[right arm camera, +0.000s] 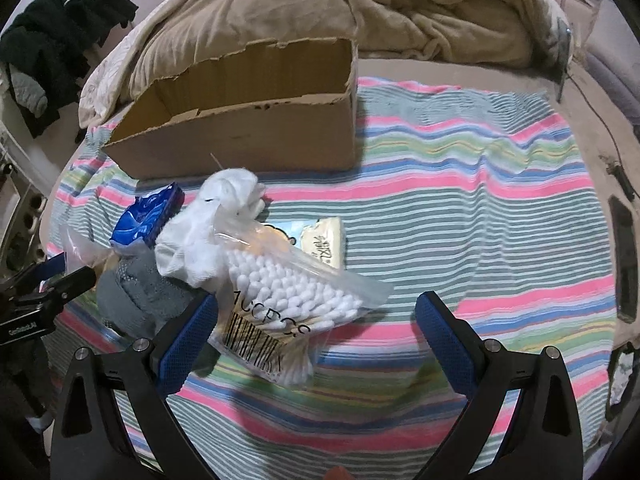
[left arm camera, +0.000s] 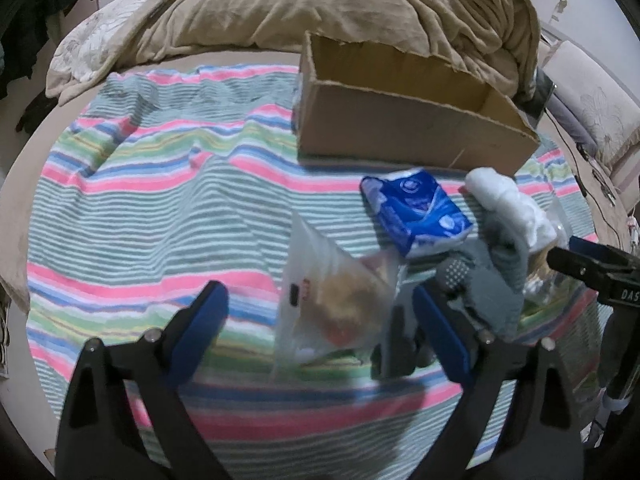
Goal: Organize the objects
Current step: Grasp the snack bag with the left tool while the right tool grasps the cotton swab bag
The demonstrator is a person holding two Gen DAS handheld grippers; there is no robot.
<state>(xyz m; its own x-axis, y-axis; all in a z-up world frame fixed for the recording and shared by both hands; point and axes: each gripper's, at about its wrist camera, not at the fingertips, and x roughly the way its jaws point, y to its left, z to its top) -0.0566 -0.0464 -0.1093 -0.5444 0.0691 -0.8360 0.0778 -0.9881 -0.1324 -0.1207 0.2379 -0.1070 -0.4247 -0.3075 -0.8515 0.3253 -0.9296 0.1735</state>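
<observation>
Since the cardboard box (right arm camera: pixel 240 120) is sitting open with nothing visible inside it (only part of its floor is showing in either view), the organizing appears to be barely under way, if begun at all. Everything is still lying in a loose heap on the striped towel (right arm camera: pixel 480 220), just in front of the box: a blue tissue pack (left arm camera: pixel 416 210), a white cloth bundle (right arm camera: pixel 208 220), a grey sock (right arm camera: pixel 140 296), a clear bag of cotton swabs (right arm camera: pixel 288 300), a small yellowish packet (right arm camera: pixel 326 242) behind it, and a second clear bag (left arm camera: pixel 336 304) with something brownish inside.

The left gripper (left arm camera: pixel 320 320) is hanging wide open over that second bag, its fingers (left arm camera: pixel 208 312) straddling it on both sides and not visibly pressing it. The right gripper (right arm camera: pixel 316 328) is likewise spread wide, with the swab bag lying between its fingers (right arm camera: pixel 440 332); the left-hand pad is sitting close against the bag's edge, though whether it is touching I cannot tell. Neither is holding anything, so I judge all the items are still waiting to go into the box.
</observation>
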